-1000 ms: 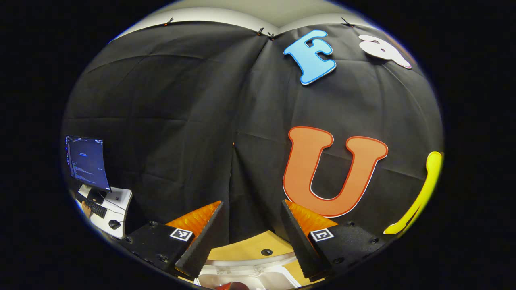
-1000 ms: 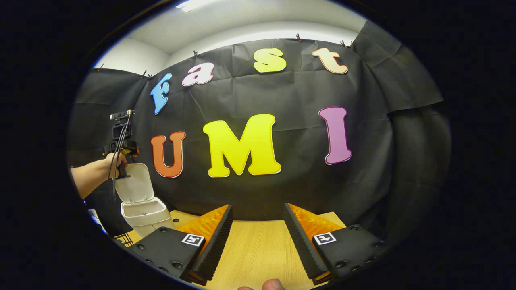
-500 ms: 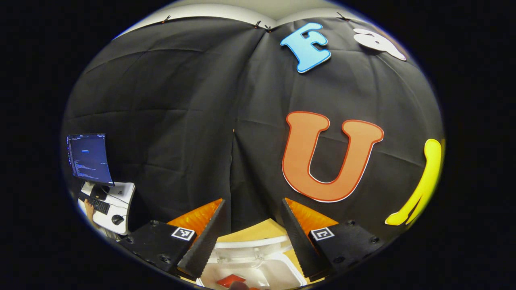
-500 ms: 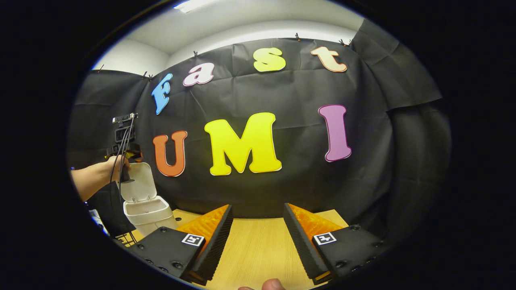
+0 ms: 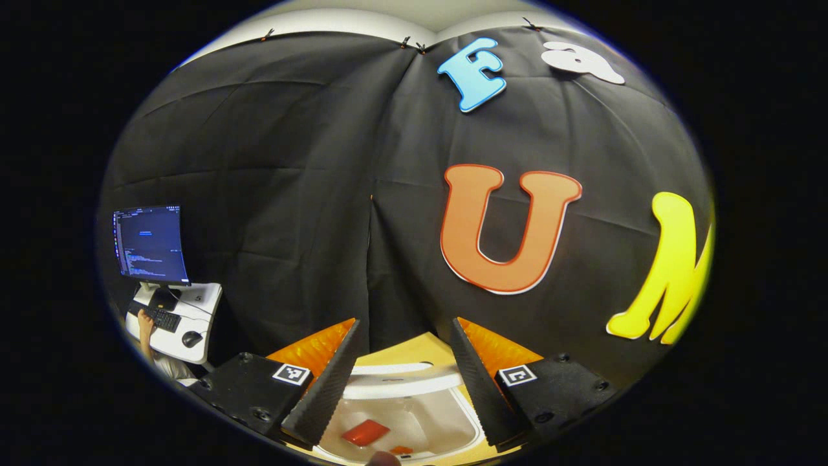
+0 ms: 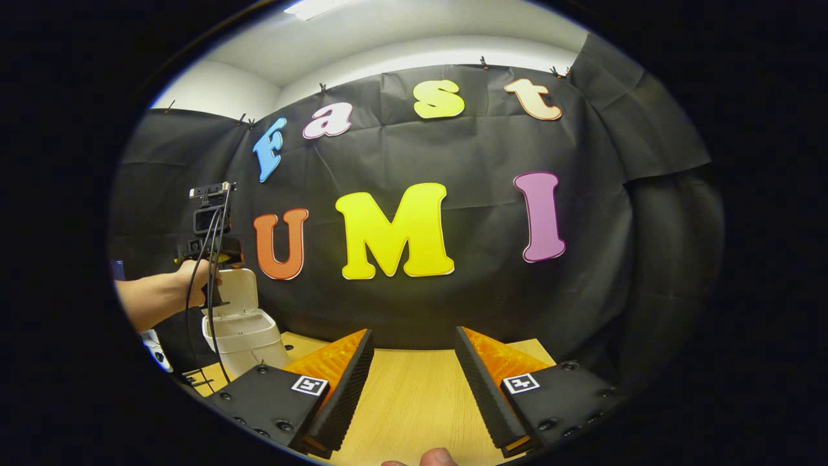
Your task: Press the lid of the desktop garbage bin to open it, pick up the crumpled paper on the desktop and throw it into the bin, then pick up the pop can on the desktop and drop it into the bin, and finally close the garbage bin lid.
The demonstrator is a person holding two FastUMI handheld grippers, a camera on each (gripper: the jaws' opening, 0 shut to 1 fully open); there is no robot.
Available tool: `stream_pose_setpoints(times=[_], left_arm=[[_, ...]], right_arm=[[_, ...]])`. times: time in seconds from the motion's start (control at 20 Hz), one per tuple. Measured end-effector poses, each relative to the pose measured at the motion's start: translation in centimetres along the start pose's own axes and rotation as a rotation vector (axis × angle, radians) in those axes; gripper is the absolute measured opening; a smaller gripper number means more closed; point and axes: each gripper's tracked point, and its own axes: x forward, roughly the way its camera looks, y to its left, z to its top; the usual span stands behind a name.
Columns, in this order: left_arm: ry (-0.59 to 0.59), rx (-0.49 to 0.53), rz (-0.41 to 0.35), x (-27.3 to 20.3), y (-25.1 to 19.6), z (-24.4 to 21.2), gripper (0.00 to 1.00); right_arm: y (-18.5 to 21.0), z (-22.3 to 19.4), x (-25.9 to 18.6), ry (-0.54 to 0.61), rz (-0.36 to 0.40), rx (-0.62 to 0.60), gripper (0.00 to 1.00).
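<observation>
The white plastic desktop bin [image 5: 414,414] stands open below your left gripper [image 5: 402,375], its lid [image 6: 237,292] raised, with a red object, probably the pop can [image 5: 365,432], inside. Both grippers' jaws are wide and empty; your right gripper [image 6: 411,382] hovers over the wooden worktop [image 6: 414,401].
</observation>
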Motion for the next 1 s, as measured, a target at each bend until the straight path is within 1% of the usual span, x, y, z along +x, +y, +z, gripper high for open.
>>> stream_pose_setpoints(times=[0.25, 0.35, 0.5, 0.6, 0.7, 0.75, 0.85, 0.95, 1.0], left_arm=[[0.021, 0.051, -0.035, -2.6, -0.4, -5.2, 0.91], [0.018, 0.048, -0.035, -3.4, -0.4, -6.8, 0.91], [0.045, 0.044, -0.028, -4.2, -0.3, -9.7, 0.91], [0.057, 0.054, -0.022, -4.3, -0.2, -11.0, 0.92], [0.041, 0.083, -0.025, -4.3, -0.2, -11.5, 0.92], [0.027, 0.095, -0.031, -4.2, -0.2, -11.7, 0.92], [0.047, 0.090, -0.044, -4.1, 0.2, -12.9, 0.91], [0.030, 0.096, -0.058, -4.2, 0.0, -12.6, 0.92], [0.046, 0.107, -0.061, -3.9, 0.6, -13.2, 0.92]], right_arm=[[-0.1, -0.5, -0.5, 0.017, 0.039, -0.028, 0.83], [-0.3, -0.6, -0.5, 0.021, 0.046, -0.030, 0.82], [-0.5, -0.6, -0.5, 0.023, 0.051, -0.028, 0.82], [-0.5, -0.8, -0.5, 0.032, 0.056, -0.028, 0.82], [-0.5, -1.0, -0.6, 0.037, 0.061, -0.035, 0.83], [-0.5, -1.1, -0.5, 0.044, 0.064, -0.037, 0.83], [-0.4, -1.3, -0.3, 0.051, 0.067, -0.041, 0.83], [-0.3, -1.4, -0.2, 0.054, 0.068, -0.044, 0.82], [-0.2, -1.5, -0.2, 0.055, 0.069, -0.045, 0.82]])
